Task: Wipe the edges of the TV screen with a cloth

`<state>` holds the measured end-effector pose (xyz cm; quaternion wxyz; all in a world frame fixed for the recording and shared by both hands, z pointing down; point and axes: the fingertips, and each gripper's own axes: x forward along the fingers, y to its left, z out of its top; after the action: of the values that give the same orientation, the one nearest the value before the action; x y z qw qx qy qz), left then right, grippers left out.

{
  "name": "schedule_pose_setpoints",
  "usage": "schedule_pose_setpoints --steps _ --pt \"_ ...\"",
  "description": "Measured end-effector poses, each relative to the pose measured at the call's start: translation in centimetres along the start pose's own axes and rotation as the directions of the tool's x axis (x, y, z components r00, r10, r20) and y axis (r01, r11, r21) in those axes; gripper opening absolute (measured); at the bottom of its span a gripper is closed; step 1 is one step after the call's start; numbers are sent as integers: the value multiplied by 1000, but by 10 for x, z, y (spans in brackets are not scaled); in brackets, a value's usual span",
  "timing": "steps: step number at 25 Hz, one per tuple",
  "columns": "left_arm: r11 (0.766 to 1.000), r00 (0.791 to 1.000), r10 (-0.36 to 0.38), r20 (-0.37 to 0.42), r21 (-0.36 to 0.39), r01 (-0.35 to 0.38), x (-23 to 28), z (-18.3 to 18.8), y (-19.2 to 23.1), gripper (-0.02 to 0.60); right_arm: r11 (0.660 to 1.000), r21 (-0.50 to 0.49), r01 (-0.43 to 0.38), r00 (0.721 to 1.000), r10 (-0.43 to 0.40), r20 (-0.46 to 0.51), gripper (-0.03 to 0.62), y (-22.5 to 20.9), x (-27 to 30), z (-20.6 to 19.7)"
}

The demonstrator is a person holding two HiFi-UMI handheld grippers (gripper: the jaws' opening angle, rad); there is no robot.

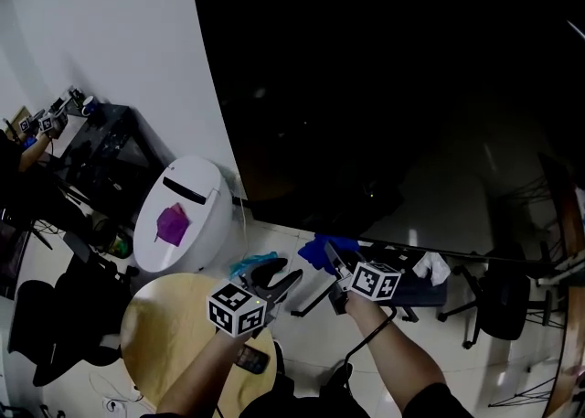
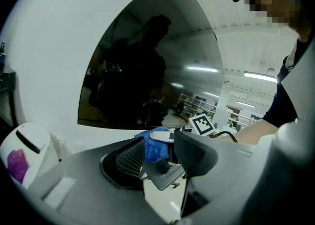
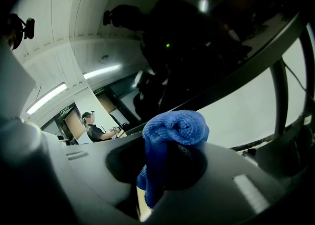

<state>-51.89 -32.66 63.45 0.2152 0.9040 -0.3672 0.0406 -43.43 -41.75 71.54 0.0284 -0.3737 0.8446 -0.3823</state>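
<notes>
A: Your right gripper (image 3: 165,167) is clamped on the blue cloth (image 3: 172,128). The jaws pinch it near its middle, and a bunched fold stands up above them.

B: That puts the cloth just under the lower edge of the TV screen (image 1: 384,87), toward the screen's left end. From your head view I cannot tell whether the fold touches the edge or hangs just short of it.

A: Your left gripper (image 2: 161,155) is also below the TV screen's bottom edge, just left of the right one. Its jaws stand apart and press on nothing. The cloth shows only beyond them, in the other gripper.

B: Both grippers point toward the TV screen, side by side, with their marker cubes on the side away from it.

A: A white rounded bin (image 1: 183,215) with a purple patch (image 1: 172,224) on its top stands down and left of the TV screen's lower left corner.

B: A round yellow table (image 1: 155,334) is farther from the screen than the bin, under your left forearm.

A: A crumpled white thing (image 1: 431,267) lies under the TV screen's bottom edge, to the right of your right gripper. A black office chair (image 1: 498,302) is farther right, near the screen's lower right part.
</notes>
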Motion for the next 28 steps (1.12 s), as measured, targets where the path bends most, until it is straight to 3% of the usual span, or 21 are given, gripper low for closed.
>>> schedule_pose_setpoints --steps 13,28 --pt "991 991 133 32 -24 -132 -64 -4 77 173 994 -4 -110 991 110 -77 75 73 88 -37" --pt "974 973 226 51 1 -226 -116 1 121 173 976 -41 -212 968 204 -148 75 136 157 -68"
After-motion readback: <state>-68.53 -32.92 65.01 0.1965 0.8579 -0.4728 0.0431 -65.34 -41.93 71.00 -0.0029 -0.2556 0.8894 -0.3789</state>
